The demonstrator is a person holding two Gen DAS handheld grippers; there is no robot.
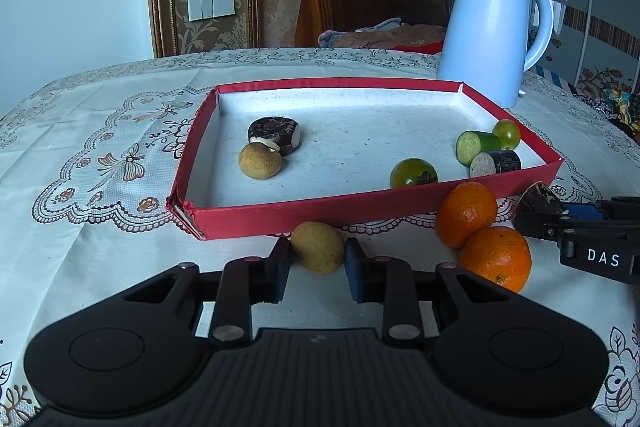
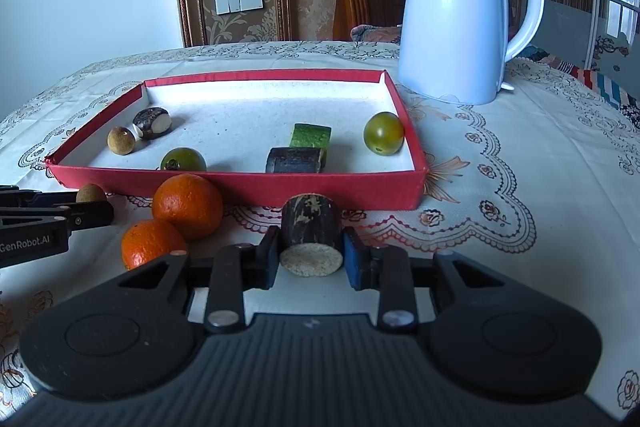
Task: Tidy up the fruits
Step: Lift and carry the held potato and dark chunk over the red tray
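I see a tan longan point(image 1: 318, 247) and a dark cane piece point(image 2: 311, 241) before the red tray point(image 1: 304, 217), beside two oranges point(image 1: 466, 215). Inside lie green tomatoes point(image 2: 383, 133), a longan, cane pieces.

The near red wall of the shallow red cardboard tray point(image 2: 280, 187) hid the lower part of the dark green round fruit point(image 2: 183, 159) and the base of the dark-skinned cut cylinder piece point(image 2: 294, 160) lying inside it. In the right wrist view, the small tan round fruit point(image 2: 90, 193) showed only its top above the black left hand-held gripper point(image 2: 90, 213), whose body the left edge cut off. The nearer glossy orange citrus fruit point(image 2: 150, 242) was partly covered by the right hand-held gripper's point(image 2: 311, 259) black linkage, and the brand lettering on the tall pale blue electric kettle point(image 2: 452, 27) lost its first letter to glare.
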